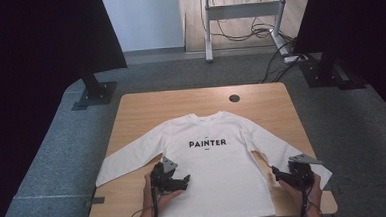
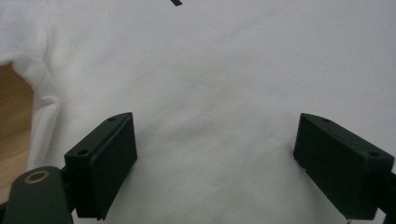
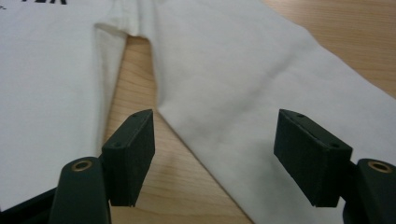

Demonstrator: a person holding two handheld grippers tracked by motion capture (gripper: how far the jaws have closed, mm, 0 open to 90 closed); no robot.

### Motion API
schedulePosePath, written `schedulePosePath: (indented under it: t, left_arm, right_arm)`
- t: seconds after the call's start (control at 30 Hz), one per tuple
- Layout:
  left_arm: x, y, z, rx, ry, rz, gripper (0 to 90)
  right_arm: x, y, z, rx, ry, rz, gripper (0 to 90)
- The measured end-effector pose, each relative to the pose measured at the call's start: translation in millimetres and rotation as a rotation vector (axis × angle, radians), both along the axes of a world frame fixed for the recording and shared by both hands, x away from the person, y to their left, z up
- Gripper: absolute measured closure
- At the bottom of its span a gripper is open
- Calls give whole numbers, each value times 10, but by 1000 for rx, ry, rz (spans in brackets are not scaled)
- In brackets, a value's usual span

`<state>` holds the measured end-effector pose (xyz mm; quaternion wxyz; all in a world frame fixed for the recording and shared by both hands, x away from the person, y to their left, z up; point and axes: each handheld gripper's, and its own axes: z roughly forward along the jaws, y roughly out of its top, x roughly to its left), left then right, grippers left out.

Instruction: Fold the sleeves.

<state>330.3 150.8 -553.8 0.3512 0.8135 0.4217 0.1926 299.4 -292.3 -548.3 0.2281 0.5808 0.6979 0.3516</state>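
One white shirt (image 1: 211, 162) lies flat and face up on the desk (image 1: 141, 108), sleeves spread out to left and right, collar at the far side and hem at the near edge. No fold shows in it yet, so the folding seems to be at its very start, with every fold left to make. The left gripper (image 1: 174, 182) hangs over the shirt's near left part, its jaws spread wide and empty, with plain white cloth lying between and below them in the left gripper view. The right gripper (image 1: 284, 176) sits at the near right, by the right sleeve (image 3: 261, 93); its jaws are also wide apart and hold nothing, straddling the sleeve's inner edge and the bare wood beside the body.
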Motion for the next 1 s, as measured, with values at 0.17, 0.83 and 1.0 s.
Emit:
schedulePosePath:
  t: [0.17,0.83,1.0]
  left_arm:
    - [0,0,0,0,0,0,126]
    - [0,0,0,0,0,0,126]
    - [0,0,0,0,0,0,126]
  right_arm:
    - [-23,-116,-18,4,14,-27,290]
    - [0,-359,-76,-15,19,-109,283]
    - [-13,-311,-82,-54,18,-108,284]
